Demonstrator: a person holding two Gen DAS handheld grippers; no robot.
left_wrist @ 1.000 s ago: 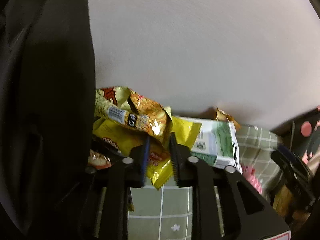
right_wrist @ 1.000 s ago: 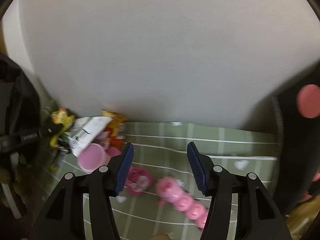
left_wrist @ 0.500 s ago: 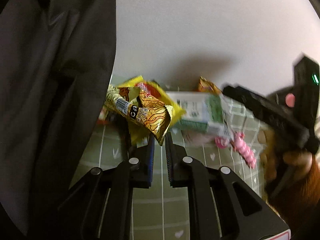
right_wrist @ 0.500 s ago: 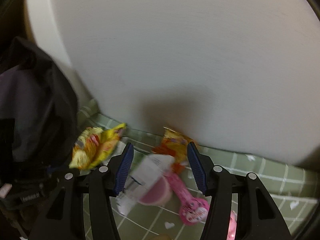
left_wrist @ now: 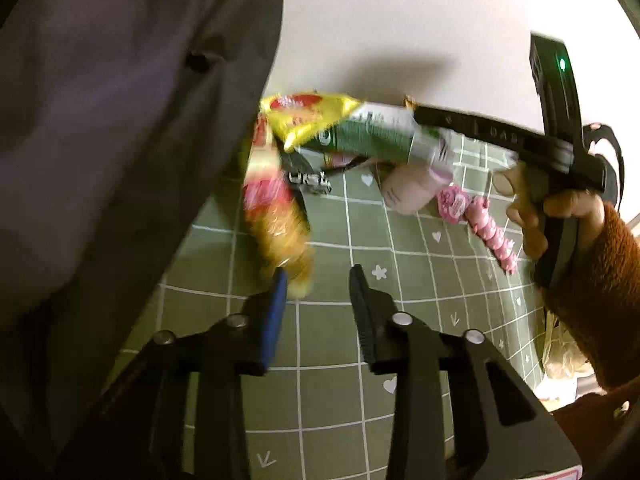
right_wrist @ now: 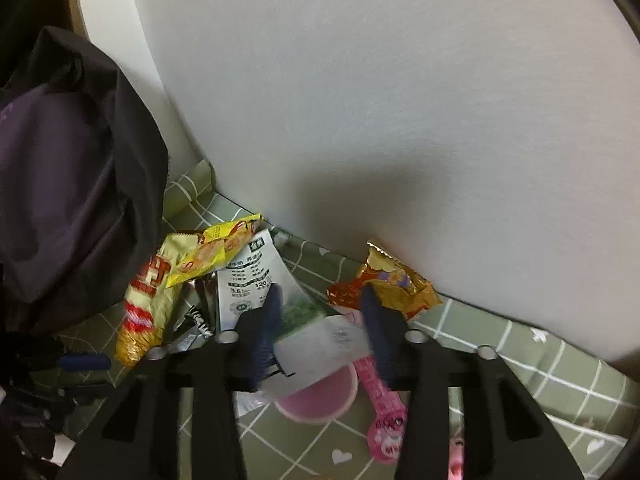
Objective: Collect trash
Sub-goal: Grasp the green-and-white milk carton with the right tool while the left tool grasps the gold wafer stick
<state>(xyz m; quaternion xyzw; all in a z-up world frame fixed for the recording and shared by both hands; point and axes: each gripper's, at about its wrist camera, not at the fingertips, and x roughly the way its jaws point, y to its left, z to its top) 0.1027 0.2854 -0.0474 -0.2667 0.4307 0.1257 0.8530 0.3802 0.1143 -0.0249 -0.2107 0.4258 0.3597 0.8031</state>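
Observation:
Snack wrappers lie piled on a green grid mat [left_wrist: 328, 360] against the wall. A long red-and-yellow wrapper [left_wrist: 272, 200] lies just beyond my open, empty left gripper [left_wrist: 318, 284]; it also shows in the right wrist view [right_wrist: 144, 312]. A yellow wrapper [right_wrist: 212, 252] rests on a white-and-green carton [right_wrist: 256, 280]. My right gripper [right_wrist: 320, 300] is open, its fingers on either side of the carton's near end, above a pink cup [right_wrist: 320, 396]. An orange foil wrapper [right_wrist: 392, 284] lies right of it.
A dark jacket [left_wrist: 112, 140] hangs at the left, close to the pile. A pink spoon-like toy [right_wrist: 380, 412] and a pink beaded toy [left_wrist: 492, 232] lie on the mat. The white wall [right_wrist: 380, 100] stands right behind the trash.
My left gripper has opened and let go of the red-and-yellow wrapper, which now lies on the mat. My right gripper has moved left onto the carton.

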